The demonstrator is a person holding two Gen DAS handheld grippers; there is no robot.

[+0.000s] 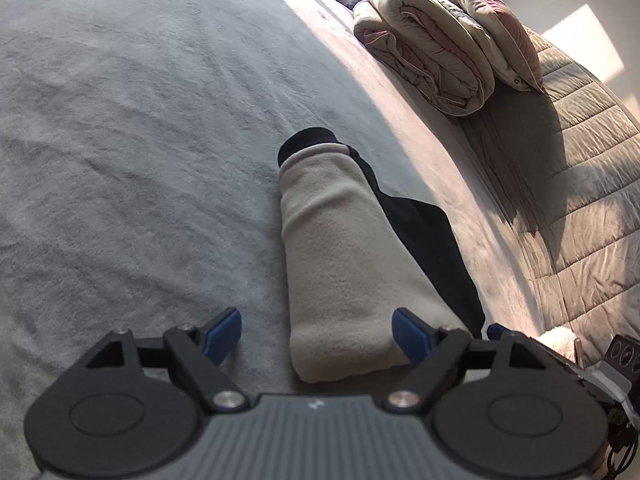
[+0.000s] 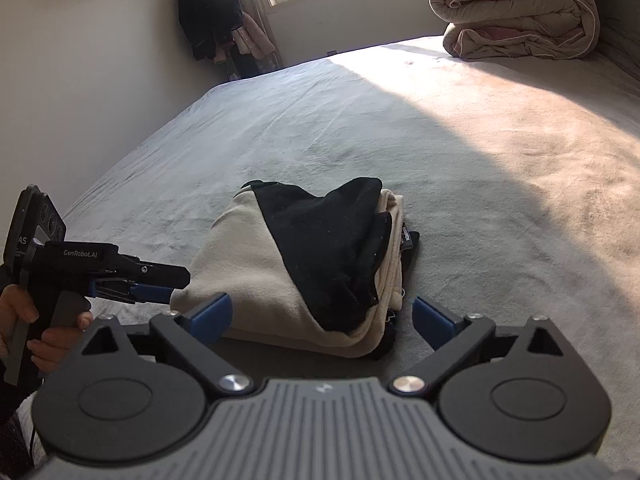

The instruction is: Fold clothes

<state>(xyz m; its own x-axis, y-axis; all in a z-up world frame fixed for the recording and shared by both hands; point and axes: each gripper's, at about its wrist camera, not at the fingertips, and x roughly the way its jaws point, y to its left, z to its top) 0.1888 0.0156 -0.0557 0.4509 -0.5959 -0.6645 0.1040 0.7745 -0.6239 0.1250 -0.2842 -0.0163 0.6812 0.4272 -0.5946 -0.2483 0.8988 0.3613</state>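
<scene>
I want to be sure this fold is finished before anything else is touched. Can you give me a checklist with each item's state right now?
1. Left tongs open, pads off the cloth: ok.
2. Right tongs open, nothing pinched: ok.
3. Folded beige-and-black garment lies flat on the bed: ok.
4. Edges squared: not ok, black fabric sticks out along one side.
5. Rolled duvet well away: ok.
6. Underside layers neat: cannot tell.

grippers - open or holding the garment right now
left gripper: open, holding nothing; garment lies between its fingers.
right gripper: open, holding nothing.
</scene>
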